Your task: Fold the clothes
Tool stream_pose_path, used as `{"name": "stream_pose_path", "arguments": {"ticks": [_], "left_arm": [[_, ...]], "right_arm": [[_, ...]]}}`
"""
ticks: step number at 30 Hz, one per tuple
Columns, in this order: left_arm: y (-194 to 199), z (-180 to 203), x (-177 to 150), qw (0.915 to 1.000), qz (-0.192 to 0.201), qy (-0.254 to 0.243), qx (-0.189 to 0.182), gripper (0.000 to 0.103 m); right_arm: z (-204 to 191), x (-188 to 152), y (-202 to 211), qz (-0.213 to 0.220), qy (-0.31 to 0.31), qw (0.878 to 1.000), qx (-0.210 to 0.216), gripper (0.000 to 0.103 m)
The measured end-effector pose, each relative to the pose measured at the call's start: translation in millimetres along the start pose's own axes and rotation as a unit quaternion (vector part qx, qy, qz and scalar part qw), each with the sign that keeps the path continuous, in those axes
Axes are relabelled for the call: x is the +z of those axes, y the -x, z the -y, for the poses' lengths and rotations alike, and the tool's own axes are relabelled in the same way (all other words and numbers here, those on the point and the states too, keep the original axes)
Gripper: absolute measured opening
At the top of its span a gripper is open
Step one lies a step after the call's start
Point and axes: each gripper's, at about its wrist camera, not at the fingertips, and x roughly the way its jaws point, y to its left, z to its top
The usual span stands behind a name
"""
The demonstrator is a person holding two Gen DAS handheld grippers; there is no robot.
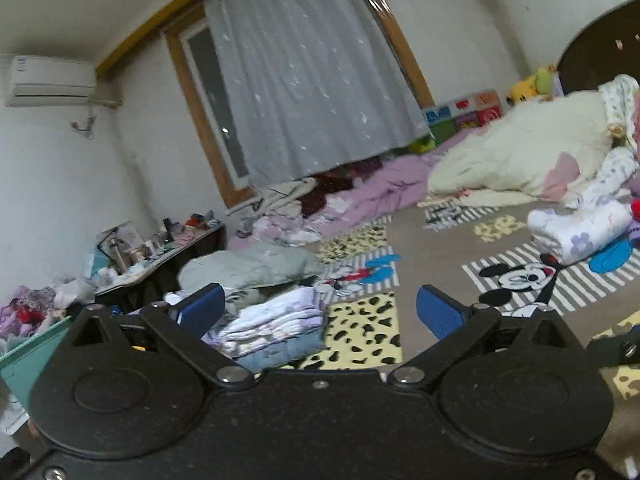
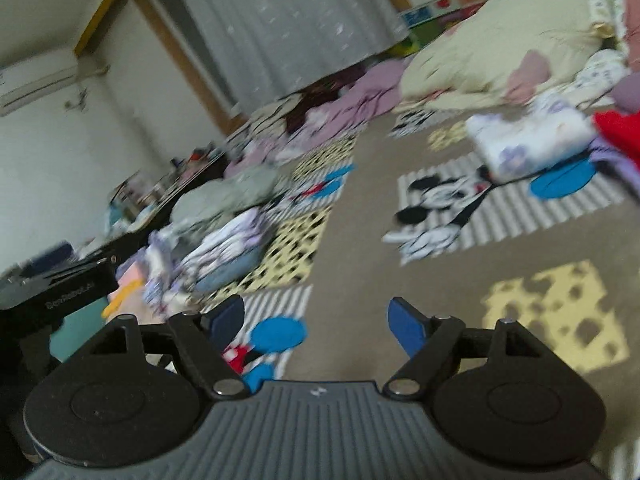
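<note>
Folded stack (image 1: pixel 276 328) left on bedspread (image 1: pixel 420 248), bundle (image 1: pixel 576 232) far right.

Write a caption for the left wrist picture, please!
Open, empty left gripper above a cartoon-print bedspread, beside a stack of folded clothes.

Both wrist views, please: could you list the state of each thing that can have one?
Left claw: open, empty.
Right claw: open, empty.
Stack of clothes: folded, piled.
White floral bundle: folded, lying on the mat.
Curtain: drawn across the window.
</note>
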Motion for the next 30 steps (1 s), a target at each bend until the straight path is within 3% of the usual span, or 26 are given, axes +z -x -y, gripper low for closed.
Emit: {"name": "stream_pose_path", "arguments": {"ticks": [5,7,8,10,11,13,16,19,22,26,27,29,30], "left_arm": [[16,-16,-10,0.9981,0.000,-0.008,0.061,0.103],[21,-12,-14,0.9922,0.010,-0.057,0.110,0.103],[23,-9,-19,0.9839,0.030,-0.095,0.148,0.103],[30,-2,-30,0.9560,0.083,-0.167,0.226,0.103],[36,-1,-32,0.9474,0.102,-0.181,0.244,0.103],[49,-1,-35,0.9334,0.133,-0.199,0.267,0.103],[65,-2,-39,0.9059,0.183,-0.231,0.304,0.103],[72,-7,-45,0.8902,0.210,-0.250,0.317,0.103],[76,-6,-50,0.8681,0.233,-0.283,0.335,0.103],[89,-13,-50,0.8572,0.272,-0.275,0.340,0.103],[94,-16,-49,0.8591,0.284,-0.263,0.335,0.103],[106,-32,-41,0.8937,0.286,-0.182,0.294,0.103],[109,-43,-36,0.9168,0.268,-0.125,0.268,0.103]], "right_arm": [[-35,-7,15,-0.001,0.021,1.000,0.010,0.080],[-46,-8,24,0.003,0.030,0.999,0.010,0.081],[-51,-9,29,0.005,0.035,0.999,0.010,0.082],[-58,-14,36,0.007,0.040,0.999,0.010,0.083],[-60,-17,38,0.008,0.042,0.999,0.011,0.083],[-65,-23,46,0.011,0.044,0.999,0.011,0.083],[-66,-32,51,0.006,0.049,0.999,0.011,0.083],[-71,-39,56,0.006,0.056,0.998,0.009,0.083],[-75,-45,62,0.007,0.062,0.998,0.009,0.085],[-74,-49,59,-0.001,0.061,0.998,0.005,0.086],[-73,-51,57,-0.004,0.060,0.998,0.004,0.086],[-72,-54,55,-0.006,0.054,0.999,0.003,0.086],[-72,-55,54,-0.007,0.051,0.999,0.003,0.086]]}}
